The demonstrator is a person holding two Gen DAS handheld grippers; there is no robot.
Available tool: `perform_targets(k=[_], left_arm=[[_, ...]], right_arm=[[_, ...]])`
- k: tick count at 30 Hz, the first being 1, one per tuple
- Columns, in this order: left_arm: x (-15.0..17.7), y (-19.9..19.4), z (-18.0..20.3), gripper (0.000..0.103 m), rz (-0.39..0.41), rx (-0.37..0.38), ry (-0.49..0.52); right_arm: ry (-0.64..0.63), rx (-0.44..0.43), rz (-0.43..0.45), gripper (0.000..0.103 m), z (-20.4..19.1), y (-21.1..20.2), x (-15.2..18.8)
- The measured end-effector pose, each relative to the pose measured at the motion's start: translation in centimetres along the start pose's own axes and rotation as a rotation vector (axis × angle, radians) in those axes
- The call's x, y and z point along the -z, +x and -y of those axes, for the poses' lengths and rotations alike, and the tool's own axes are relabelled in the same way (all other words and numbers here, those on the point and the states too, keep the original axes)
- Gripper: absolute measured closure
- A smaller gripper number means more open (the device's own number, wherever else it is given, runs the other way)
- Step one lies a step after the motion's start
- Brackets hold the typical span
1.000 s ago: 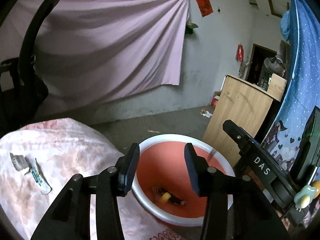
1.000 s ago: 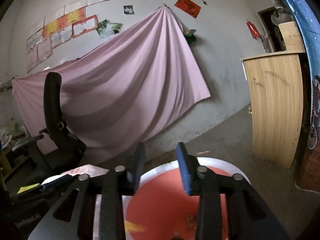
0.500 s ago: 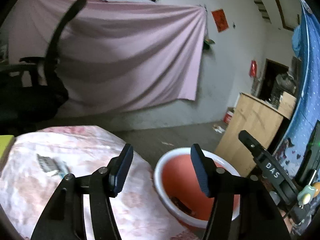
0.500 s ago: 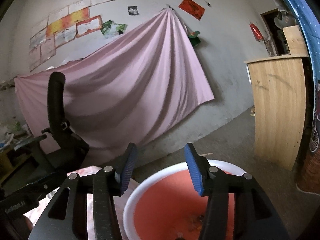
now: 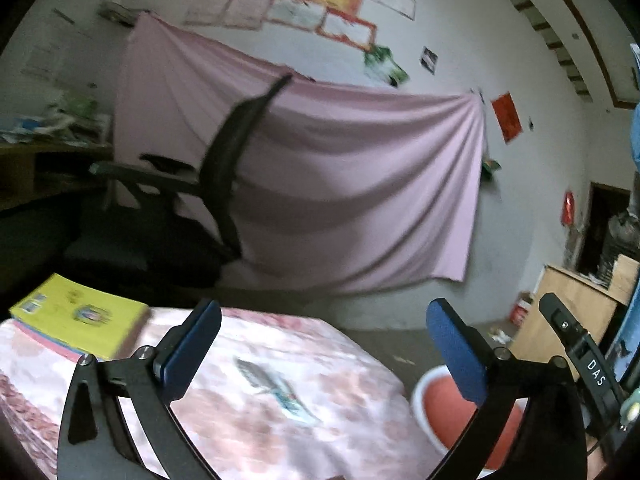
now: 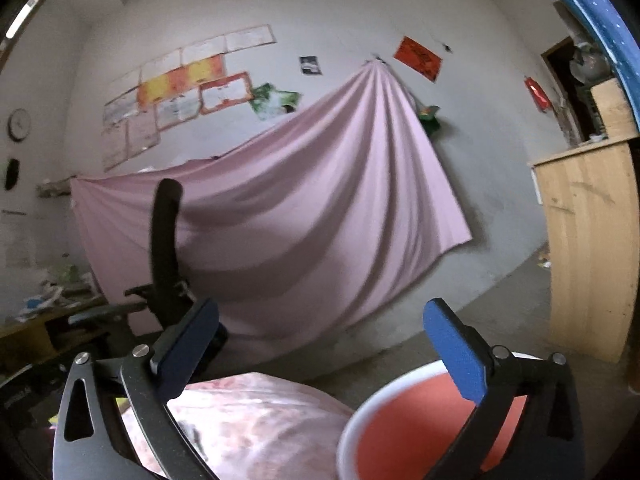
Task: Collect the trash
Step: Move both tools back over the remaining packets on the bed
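My left gripper (image 5: 322, 344) hangs over the table with the pink flowered cloth (image 5: 224, 432); its jaws are opening wide and nothing is between them. Below and ahead of it a crumpled wrapper and a flat tube (image 5: 276, 388) lie on the cloth, blurred. The red basin with a white rim (image 5: 430, 396) stands low at the table's right edge. My right gripper (image 6: 320, 344) floats above that basin (image 6: 404, 432), jaws also opening wide and empty. Part of the right gripper's body, marked DAS (image 5: 580, 356), shows at the right of the left wrist view.
A yellow book (image 5: 80, 320) lies at the table's far left corner. A black office chair (image 5: 192, 200) stands behind the table before a pink sheet (image 5: 340, 200) on the wall. A wooden cabinet (image 6: 588, 248) stands at the right on the bare concrete floor (image 6: 500, 320).
Both grippers opened from narrow to wide. The left one swung left from over the basin to over the table, bringing the book into view. The right one rose a little above the basin.
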State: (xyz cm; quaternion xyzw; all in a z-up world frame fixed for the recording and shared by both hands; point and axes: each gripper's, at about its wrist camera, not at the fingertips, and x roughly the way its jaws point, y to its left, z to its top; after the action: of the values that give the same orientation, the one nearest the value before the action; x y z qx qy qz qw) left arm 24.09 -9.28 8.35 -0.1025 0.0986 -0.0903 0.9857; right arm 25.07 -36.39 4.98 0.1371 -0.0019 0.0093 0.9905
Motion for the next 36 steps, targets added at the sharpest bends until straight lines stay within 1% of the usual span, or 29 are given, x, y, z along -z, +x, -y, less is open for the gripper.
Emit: perform_targets(k=[3, 7, 13, 17, 20, 23, 26, 29, 31, 33, 34, 36], left_arm=[[0.3, -1.2, -2.0, 0.002, 0.036, -0.045, 0.008], [0.7, -1.8, -4.0, 0.002, 0.065, -0.092, 0.014], [1.4, -2.4, -6.5, 0.002, 0.080, -0.139, 0.027], [1.6, -2.8, -7.5, 0.002, 0.100, -0.170, 0.066], [2.0, -2.6, -8.0, 0.002, 0.094, -0.181, 0.085], [2.6, -1.6, -8.6, 0.002, 0.043, -0.189, 0.088], [3.1, -0.1, -9.3, 0.002, -0.041, -0.182, 0.083], [3.7, 1.8, -10.0, 0.002, -0.146, -0.174, 0.067], [4.2, 3.0, -10.5, 0.003, -0.215, -0.168, 0.042], [4.7, 4.0, -10.9, 0.003, -0.269, -0.175, 0.023], [4.8, 4.4, -11.0, 0.003, -0.293, -0.179, 0.018], [5.4, 5.6, -11.3, 0.003, -0.357, -0.162, 0.010]], right_arm=[[-0.051, -0.038, 0.009, 0.000, -2.0, 0.1, 0.5], [-0.135, -0.089, 0.013, 0.000, -4.6, 0.2, 1.2], [-0.246, -0.146, -0.038, 0.000, -7.7, 1.0, 2.9], [-0.301, -0.170, -0.066, 0.000, -9.2, 1.6, 4.0], [-0.344, -0.194, -0.094, 0.000, -10.1, 1.9, 5.1], [-0.397, -0.213, -0.127, 0.000, -11.1, 2.2, 5.9], [-0.426, -0.226, -0.188, 0.000, -11.6, 3.1, 6.6], [-0.444, -0.210, -0.322, 0.000, -11.9, 5.4, 7.9], [-0.452, -0.188, -0.434, 0.000, -12.0, 7.3, 8.9], [-0.456, -0.183, -0.534, 0.001, -12.1, 8.9, 9.9], [-0.457, -0.185, -0.565, 0.001, -12.1, 9.3, 10.3], [-0.460, -0.204, -0.626, 0.008, -12.3, 10.0, 11.0]])
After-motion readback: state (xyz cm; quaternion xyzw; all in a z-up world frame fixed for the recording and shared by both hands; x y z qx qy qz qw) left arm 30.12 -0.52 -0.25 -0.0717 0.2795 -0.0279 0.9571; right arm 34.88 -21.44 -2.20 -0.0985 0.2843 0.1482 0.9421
